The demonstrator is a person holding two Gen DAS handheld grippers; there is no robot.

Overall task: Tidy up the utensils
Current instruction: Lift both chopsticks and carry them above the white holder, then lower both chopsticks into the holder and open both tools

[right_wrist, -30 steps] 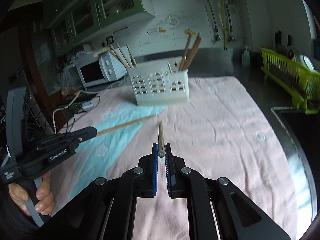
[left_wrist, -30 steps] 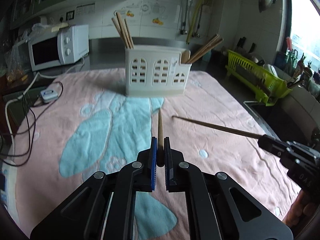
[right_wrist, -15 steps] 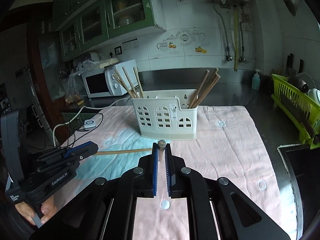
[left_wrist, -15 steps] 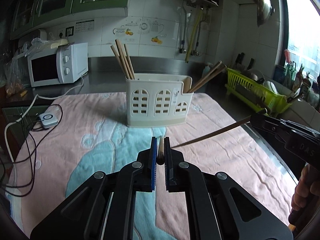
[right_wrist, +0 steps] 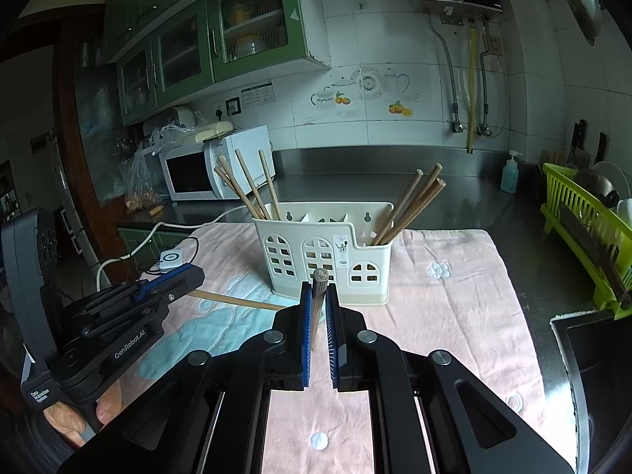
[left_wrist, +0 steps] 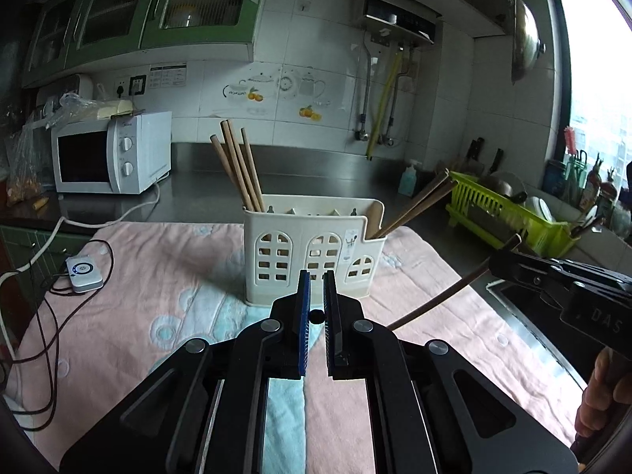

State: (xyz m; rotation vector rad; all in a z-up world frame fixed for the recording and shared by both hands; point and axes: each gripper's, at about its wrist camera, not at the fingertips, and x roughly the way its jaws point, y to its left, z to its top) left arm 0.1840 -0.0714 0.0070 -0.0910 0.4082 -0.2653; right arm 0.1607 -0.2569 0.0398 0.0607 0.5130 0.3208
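Pink and teal towel (left_wrist: 166, 276) spread over the counter, white microwave (left_wrist: 112, 154) back left, green dish rack (right_wrist: 584, 229) off to the right. Cream utensil holder (right_wrist: 328, 252) standing mid-towel, chopsticks already leaning in its left and right compartments. Left gripper (left_wrist: 316, 316) clamped on a light chopstick (right_wrist: 233, 299) held out above the towel. Right gripper (right_wrist: 318, 316) pinching a darker chopstick (left_wrist: 434, 303), tip aimed toward the holder, not touching it
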